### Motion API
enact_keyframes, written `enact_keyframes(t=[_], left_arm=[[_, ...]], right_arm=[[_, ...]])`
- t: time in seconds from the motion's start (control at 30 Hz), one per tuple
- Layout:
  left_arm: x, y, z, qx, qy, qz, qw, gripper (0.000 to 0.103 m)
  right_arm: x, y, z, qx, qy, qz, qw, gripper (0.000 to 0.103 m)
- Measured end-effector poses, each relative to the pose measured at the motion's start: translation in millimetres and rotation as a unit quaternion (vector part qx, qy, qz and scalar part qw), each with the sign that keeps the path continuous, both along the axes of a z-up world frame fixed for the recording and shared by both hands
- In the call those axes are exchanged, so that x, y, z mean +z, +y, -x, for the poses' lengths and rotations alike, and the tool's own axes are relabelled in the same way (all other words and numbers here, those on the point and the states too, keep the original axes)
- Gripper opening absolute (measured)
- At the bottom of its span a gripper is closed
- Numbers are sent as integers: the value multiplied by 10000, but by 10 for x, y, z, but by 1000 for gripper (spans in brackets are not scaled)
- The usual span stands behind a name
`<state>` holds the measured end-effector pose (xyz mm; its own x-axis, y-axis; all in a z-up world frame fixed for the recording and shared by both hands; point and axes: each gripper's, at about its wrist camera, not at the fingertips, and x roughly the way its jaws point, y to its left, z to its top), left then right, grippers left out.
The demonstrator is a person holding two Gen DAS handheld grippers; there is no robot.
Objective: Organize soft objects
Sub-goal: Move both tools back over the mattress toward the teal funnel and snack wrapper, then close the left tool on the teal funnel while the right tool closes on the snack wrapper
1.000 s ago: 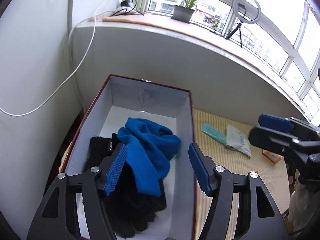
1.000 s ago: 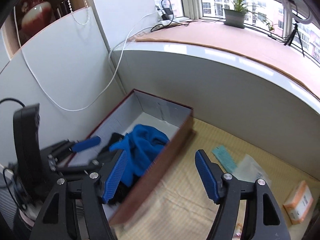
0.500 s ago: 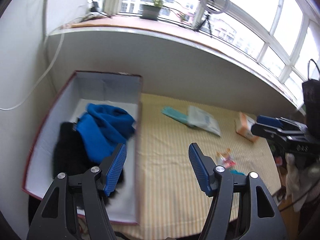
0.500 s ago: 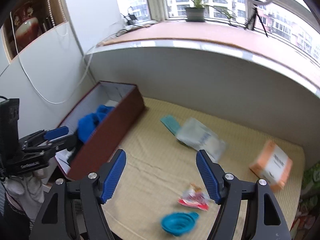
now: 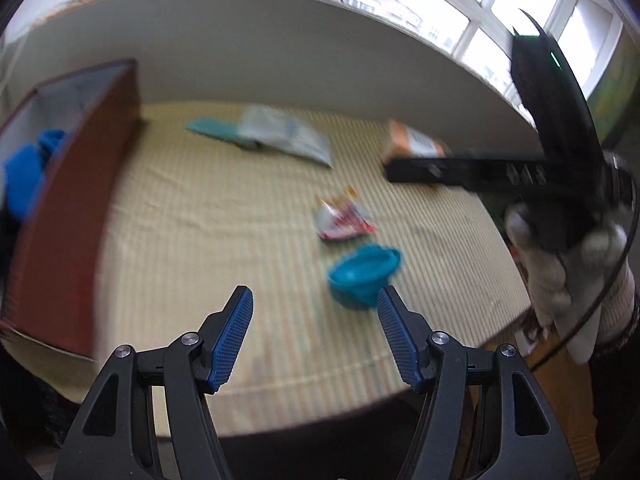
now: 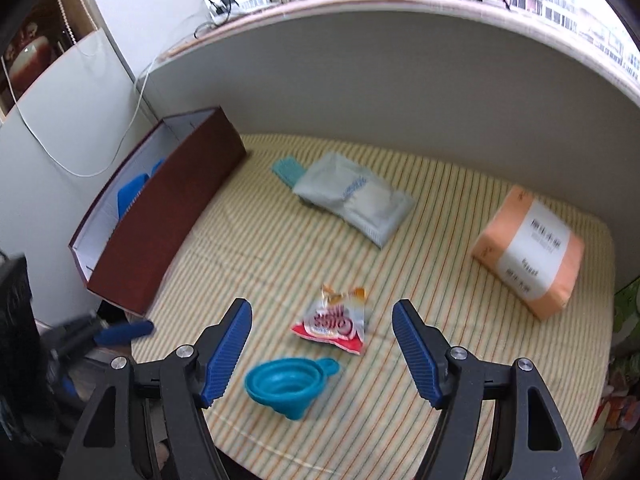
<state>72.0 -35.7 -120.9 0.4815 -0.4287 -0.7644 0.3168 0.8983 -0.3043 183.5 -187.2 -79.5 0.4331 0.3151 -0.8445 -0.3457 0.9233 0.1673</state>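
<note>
I hold both grippers, left and right, empty with fingers apart over the funnel, ready to pick. Just beyond the funnel lies the wrapper; farther, the pouch; farthest left, the box holding blue cloth.

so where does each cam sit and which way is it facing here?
Left wrist: on the left gripper, aimed down across the striped table toward the window; own open blue fingers, plus the right gripper and gloved hand.
Right wrist: on the right gripper, looking down at the same table; own open fingers, left gripper at lower left.
Shared: blue funnel, snack packet, orange pack, box.
</note>
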Motion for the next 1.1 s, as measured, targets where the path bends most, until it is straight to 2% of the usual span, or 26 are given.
enact_keyframes(t=[0.23, 0.4, 0.57, 0.7, 0.97, 1.03, 1.1], left_arm=[[-260, -353, -42, -111, 350, 80, 9993, 64], [-353, -540, -107, -46, 396, 9, 9992, 64], [-424, -681, -179, 37, 319, -186, 9993, 64], [-454, -715, -214, 308, 148, -310, 9989, 64], [-473, -707, -201, 624, -60, -233, 9978, 64], [-476, -704, -194, 657, -122, -215, 9975, 64], [-483, -723, -223, 674, -186, -269, 9972, 64]], right_arm=[[-349, -84, -139, -8, 530, -80, 9986, 69], [-538, -119, -278, -86, 772, -185, 9968, 69], [-659, -89, -363, -88, 839, -100, 9964, 69], [-723, -55, -428, -90, 884, -100, 9960, 69], [-771, 56, -477, -159, 807, 87, 9966, 69], [-773, 83, -467, -177, 747, 198, 9968, 64], [-770, 100, -454, -193, 676, 334, 9970, 51]])
